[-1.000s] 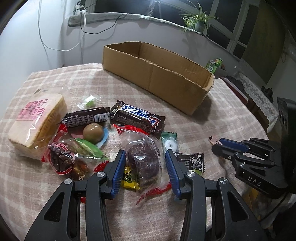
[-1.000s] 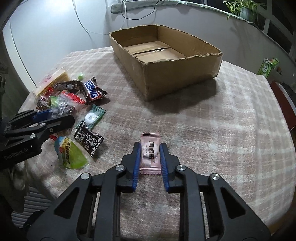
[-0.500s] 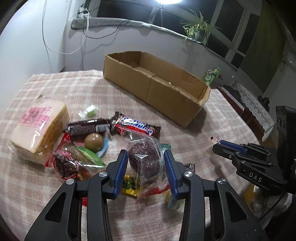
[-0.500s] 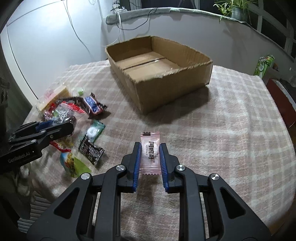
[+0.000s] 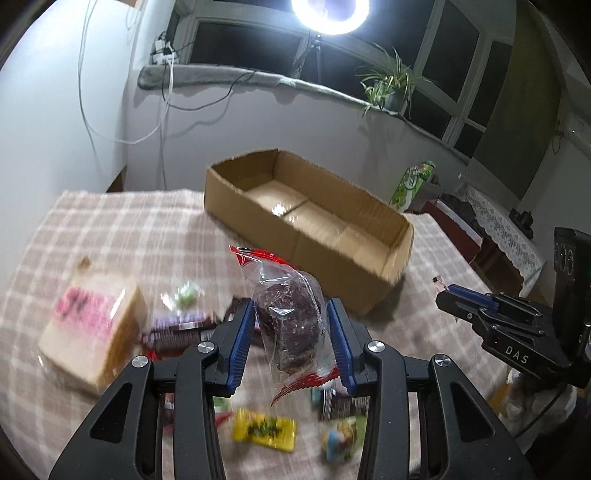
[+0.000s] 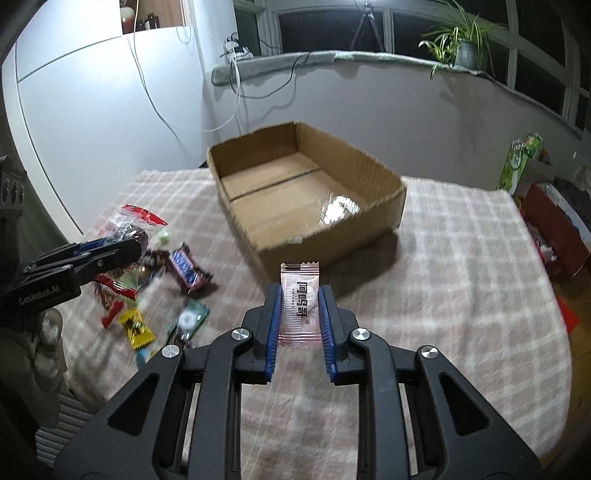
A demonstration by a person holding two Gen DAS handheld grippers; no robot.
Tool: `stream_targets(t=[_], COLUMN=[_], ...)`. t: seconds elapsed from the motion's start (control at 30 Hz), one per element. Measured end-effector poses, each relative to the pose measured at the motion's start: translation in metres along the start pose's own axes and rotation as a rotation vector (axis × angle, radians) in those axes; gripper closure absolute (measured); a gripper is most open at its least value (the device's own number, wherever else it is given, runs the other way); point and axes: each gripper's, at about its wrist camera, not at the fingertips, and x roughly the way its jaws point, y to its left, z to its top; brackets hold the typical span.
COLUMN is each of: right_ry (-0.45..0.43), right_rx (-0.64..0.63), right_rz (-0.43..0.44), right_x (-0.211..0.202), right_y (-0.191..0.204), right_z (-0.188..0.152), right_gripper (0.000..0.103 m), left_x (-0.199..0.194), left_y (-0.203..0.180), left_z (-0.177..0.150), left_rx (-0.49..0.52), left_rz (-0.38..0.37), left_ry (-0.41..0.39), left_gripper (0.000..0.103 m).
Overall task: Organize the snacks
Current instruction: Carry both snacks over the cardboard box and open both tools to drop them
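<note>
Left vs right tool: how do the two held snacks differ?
The left tool holds a clear bag with red ends and a dark round cake inside; the right tool holds a pink sachet with black print. The bag is bulky and crinkled, the sachet flat and rectangular. The bag keeps its tool's fingers wider apart than the sachet does. Both are gripped upright, off the table, facing the cardboard box.

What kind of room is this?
Probably a room in someone's home at night: a table with a checked tablecloth, a potted plant on the window ledge, and a ring light for filming.
</note>
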Motion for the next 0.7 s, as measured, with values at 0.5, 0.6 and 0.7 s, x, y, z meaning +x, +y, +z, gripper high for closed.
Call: stream_targets(t=[0.5,0.6,0.7], right_ry=[-0.074,-0.07,-0.058], right_rx=[-0.016,-0.013,-0.004], right_rz=[-0.033,-0.029,-0.026], right_x=[0.025,0.038,0.053], right_y=[-0.023,-0.028,-0.035], right_z=[0.057,0.066,0.075], right_gripper=[0.082,0.082,0.082], left_x=[0.041,0.056,0.07], left_y=[0.008,0.01,0.011], left_z=[0.061,0.074,0.083], left_rx=[0.024,0.018,0.017], left_rz=[0.014,0.007,0.005], left_ry=[-0.04,-0.035,-0.026], left_gripper=[0.064,0.064,0.064])
